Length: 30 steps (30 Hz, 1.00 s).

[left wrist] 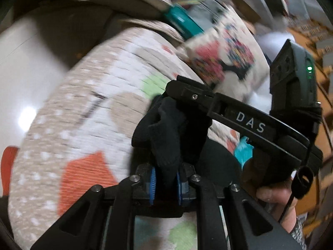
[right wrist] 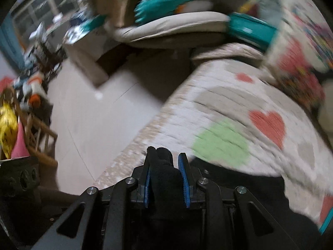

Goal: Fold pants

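The black pants [left wrist: 166, 129] are bunched between the blue pads of my left gripper [left wrist: 165, 185], which is shut on them. The right gripper's black body [left wrist: 249, 123], marked DAS, lies across the left wrist view just beyond the bunch, held by a hand [left wrist: 274, 193]. In the right wrist view my right gripper [right wrist: 166, 179] is shut on a fold of the black pants [right wrist: 164, 173], and more black cloth [right wrist: 239, 183] trails to the right over the quilt. Both views are motion-blurred.
A quilt [right wrist: 229, 108] with hearts and green spots lies under the pants. A patterned pillow [left wrist: 224, 56] and a teal box [left wrist: 183, 23] lie at its far end. Pale floor [right wrist: 100, 112], a beige cushion [right wrist: 170, 29] and cluttered shelves [right wrist: 27, 95] are to the left.
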Available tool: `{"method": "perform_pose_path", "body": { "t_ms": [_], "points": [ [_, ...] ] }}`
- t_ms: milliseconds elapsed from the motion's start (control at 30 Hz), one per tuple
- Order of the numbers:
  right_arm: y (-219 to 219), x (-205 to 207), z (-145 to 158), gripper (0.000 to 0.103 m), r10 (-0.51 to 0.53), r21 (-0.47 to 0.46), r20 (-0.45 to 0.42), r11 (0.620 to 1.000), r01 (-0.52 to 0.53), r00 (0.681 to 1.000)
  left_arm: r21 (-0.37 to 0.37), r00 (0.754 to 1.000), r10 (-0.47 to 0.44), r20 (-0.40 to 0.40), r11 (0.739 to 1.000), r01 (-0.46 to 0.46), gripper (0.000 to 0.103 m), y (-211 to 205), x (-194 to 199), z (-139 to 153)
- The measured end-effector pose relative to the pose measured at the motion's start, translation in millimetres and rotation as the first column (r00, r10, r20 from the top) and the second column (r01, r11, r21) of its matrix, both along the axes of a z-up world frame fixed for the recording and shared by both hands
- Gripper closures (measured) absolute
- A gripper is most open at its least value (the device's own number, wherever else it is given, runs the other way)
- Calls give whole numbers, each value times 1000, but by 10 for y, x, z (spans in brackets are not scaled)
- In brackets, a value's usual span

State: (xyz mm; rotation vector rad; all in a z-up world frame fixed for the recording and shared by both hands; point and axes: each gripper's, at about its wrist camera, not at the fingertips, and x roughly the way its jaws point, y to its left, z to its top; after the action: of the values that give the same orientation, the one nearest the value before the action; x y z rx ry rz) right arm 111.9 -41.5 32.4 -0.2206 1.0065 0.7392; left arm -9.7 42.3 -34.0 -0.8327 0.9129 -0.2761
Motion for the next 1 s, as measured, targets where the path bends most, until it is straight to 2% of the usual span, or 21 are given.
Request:
{"method": "perform_pose_path", "body": {
  "t_ms": [67,133,200,267,333,367,400,467,533,600,667,733,800,900,1000],
  "points": [
    [-347,39,-40,76,-63,31,-17,997,64,998,9,998,-59,-4,998,59,87,-179,49,-28],
    [-621,36,-114,76,-120,54,-40,991,122,992,17,993,-116,-10,993,116,81,-359,70,-42],
    [-928,51,-218,72,-181,71,-71,980,186,981,12,985,-172,-14,985,172,65,-505,69,-20],
    [-1238,56,-312,67,-256,72,-89,962,262,963,-25,970,-242,2,970,242,58,-615,33,33],
    [-1512,52,-364,60,-338,59,-87,937,344,937,-30,959,-282,10,959,282,57,-670,-20,128],
    [-1605,45,-356,54,-367,61,-83,926,372,927,-33,953,-302,35,952,303,57,-662,-52,198],
    [-1732,34,-320,52,-406,68,-76,909,411,911,-22,949,-309,57,950,310,56,-632,-80,266],
    [-1910,8,-210,52,-472,75,-44,877,474,881,25,958,-276,83,961,274,50,-553,-92,356],
    [-1988,-43,-59,52,-505,91,-3,860,503,863,99,982,-183,55,979,177,47,-408,-73,349],
    [-1945,-113,68,52,-484,127,2,868,480,875,120,994,-105,-18,987,107,47,-279,9,215],
    [-1765,-175,111,52,-415,165,-33,895,415,909,85,994,-48,-103,995,57,48,-154,66,13],
    [-1540,-219,55,52,-333,210,-98,914,346,938,73,988,-23,-152,997,35,48,-105,81,-133],
    [-1353,-262,-70,52,-273,237,-167,922,307,948,83,985,-13,-171,996,27,48,-118,103,-198],
    [-1203,-328,-275,52,-259,172,-198,940,294,945,106,985,-7,-171,994,26,48,-172,146,-238],
    [-1367,-368,-463,52,-330,63,-189,936,347,925,126,986,-13,-166,991,35,48,-249,173,-266]
  ]
}}
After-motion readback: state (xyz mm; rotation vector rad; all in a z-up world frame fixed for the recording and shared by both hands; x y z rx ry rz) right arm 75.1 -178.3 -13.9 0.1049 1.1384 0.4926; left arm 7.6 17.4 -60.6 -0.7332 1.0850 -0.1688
